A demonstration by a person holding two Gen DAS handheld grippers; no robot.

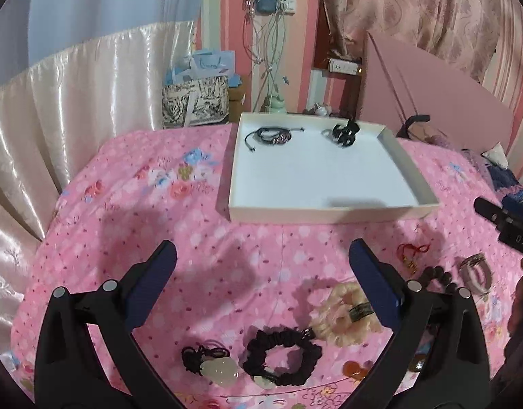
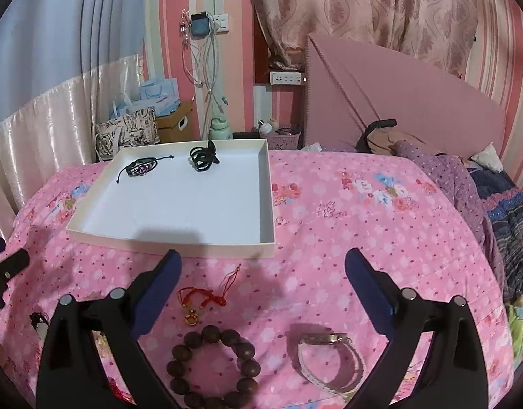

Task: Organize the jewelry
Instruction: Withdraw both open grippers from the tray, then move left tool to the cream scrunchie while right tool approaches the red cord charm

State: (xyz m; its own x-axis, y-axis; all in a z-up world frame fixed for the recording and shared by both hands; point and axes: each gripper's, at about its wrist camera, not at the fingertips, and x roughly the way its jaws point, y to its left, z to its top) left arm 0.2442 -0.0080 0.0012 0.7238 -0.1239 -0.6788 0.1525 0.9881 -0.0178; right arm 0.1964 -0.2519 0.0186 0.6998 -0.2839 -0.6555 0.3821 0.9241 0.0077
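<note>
A shallow white tray (image 1: 329,212) (image 2: 152,240) lies on the pink floral bedspread. It holds a black cord bracelet (image 1: 270,135) (image 2: 141,167) and a black hair tie (image 1: 344,133) (image 2: 202,158). My left gripper (image 1: 263,255) hangs open above a black scrunchie (image 1: 284,354), a cream scrunchie (image 1: 343,315) and a white stone pendant on black cord (image 1: 213,364). My right gripper (image 2: 263,262) is open over a red cord charm (image 2: 202,301), a brown bead bracelet (image 2: 213,364) and a pale-strapped watch (image 2: 329,361). Nothing sits between either pair of fingers.
A pink headboard (image 2: 398,102) and heaped purple and blue clothes (image 2: 483,197) lie at the right. Gift bags (image 1: 196,102) stand beyond the bed's far edge, near hanging cables (image 1: 268,51) on the striped wall. An orange item (image 1: 357,369) lies near the cream scrunchie.
</note>
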